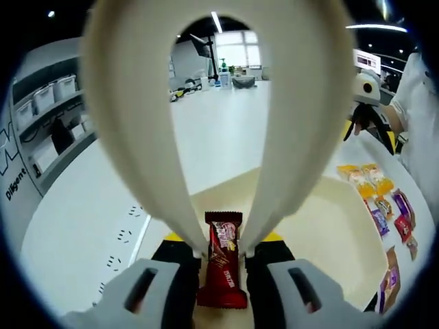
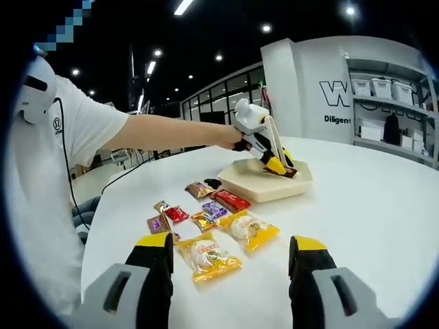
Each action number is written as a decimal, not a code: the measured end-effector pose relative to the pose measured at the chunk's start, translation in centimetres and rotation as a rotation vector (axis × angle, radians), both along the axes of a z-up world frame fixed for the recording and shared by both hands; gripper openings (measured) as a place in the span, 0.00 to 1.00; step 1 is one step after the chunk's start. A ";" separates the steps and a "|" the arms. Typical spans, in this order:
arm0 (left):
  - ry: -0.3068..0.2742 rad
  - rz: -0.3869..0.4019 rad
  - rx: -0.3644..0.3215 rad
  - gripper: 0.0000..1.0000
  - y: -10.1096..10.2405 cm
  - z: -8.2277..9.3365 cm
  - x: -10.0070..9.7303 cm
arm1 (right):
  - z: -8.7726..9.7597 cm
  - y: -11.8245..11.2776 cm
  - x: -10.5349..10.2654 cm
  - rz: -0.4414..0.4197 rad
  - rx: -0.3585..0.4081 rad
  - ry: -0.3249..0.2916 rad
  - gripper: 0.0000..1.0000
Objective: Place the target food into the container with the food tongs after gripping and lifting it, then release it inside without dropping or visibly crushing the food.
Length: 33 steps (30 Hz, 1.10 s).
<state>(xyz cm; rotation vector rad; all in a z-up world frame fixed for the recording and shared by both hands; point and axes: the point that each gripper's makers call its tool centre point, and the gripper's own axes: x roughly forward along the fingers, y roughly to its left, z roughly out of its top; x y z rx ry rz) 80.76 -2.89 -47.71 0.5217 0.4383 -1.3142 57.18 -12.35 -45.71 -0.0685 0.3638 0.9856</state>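
1. Low in the centre of the left gripper view, my left gripper (image 1: 223, 257) had its jaws closed on the tongs (image 1: 137, 123), whose two cream arms rose wide to the top of the frame.
2. Between the tong tips sat a red bar (image 1: 223, 257), upright in the frame, pinched at its upper part.
3. Behind it lay the cream container (image 1: 329, 226), its floor bare where I could see it; whether the bar touched that floor I could not tell.
4. At the right edge, wrapped snacks (image 1: 384, 205) lay on the white table (image 1: 226, 123).
5. Across in the right gripper view, my right gripper (image 2: 230, 274) stood wide open at the bottom, holding nothing, just before two yellow packs (image 2: 230, 243).
6. Upper centre there, the left gripper (image 2: 264, 147) and tongs (image 2: 273, 140) pointed down into the container (image 2: 267, 186).
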 end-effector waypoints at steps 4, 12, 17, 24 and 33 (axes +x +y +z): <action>-0.001 -0.002 0.002 0.24 0.1 0.0 0.1 | 0.0 0.0 0.0 -0.002 0.001 0.000 0.67; -0.008 0.005 -0.010 0.25 0.1 0.6 0.3 | 0.1 -0.1 0.0 -0.006 0.002 -0.001 0.68; -0.019 -0.008 0.004 0.24 0.2 0.6 0.1 | 0.1 -0.2 -0.1 -0.007 0.004 -0.002 0.68; -0.041 -0.019 0.009 0.24 0.2 1.0 -0.1 | 0.1 -0.2 -0.1 -0.009 0.003 -0.001 0.67; -0.050 0.004 -0.069 0.23 -0.2 4.6 -2.2 | 0.8 -0.1 -0.4 -0.007 0.015 -0.015 0.67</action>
